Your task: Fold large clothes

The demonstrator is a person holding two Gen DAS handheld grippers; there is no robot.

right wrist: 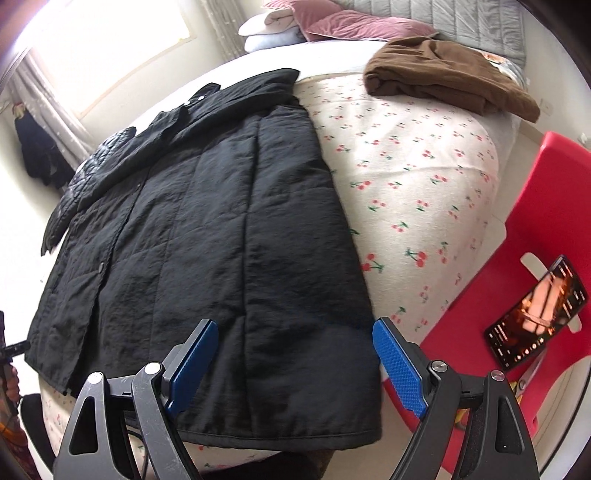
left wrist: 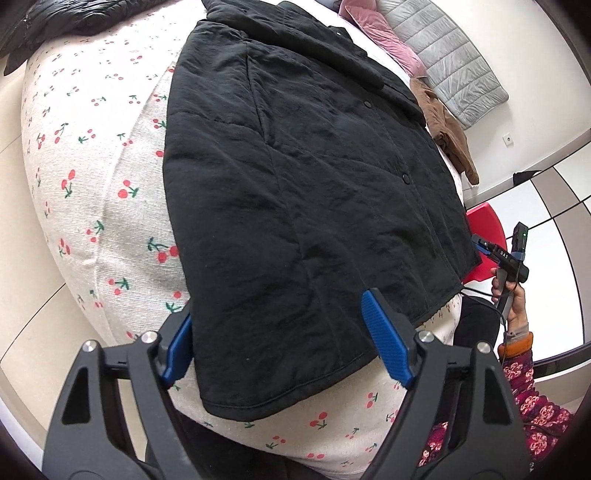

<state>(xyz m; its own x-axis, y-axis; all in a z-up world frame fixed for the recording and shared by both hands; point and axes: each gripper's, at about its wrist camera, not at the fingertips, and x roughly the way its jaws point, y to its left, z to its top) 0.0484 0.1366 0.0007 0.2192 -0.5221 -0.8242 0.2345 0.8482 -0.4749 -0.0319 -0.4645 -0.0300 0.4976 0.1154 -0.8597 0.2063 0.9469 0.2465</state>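
A large black quilted coat (left wrist: 303, 177) lies flat, snaps up, on the cherry-print bed sheet (left wrist: 92, 184). My left gripper (left wrist: 277, 304) stands wide at the coat's near hem corner: its left finger is half hidden behind the coat's side edge and its right finger rests over the fabric, with neither pad pressing. In the right wrist view the same coat (right wrist: 207, 221) fills the middle. My right gripper (right wrist: 295, 325) hovers open over the other hem corner, with the cloth below and between its blue pads. A hand holds that right gripper (left wrist: 509, 254) at the bed's edge.
A folded brown garment (right wrist: 450, 81) lies at the head end near pink pillows (right wrist: 354, 22) and a grey quilt. A black padded jacket (right wrist: 92, 173) lies beside the coat. A red stool (right wrist: 546, 192) by the bed carries a phone (right wrist: 539, 314) and scissors (right wrist: 528, 376).
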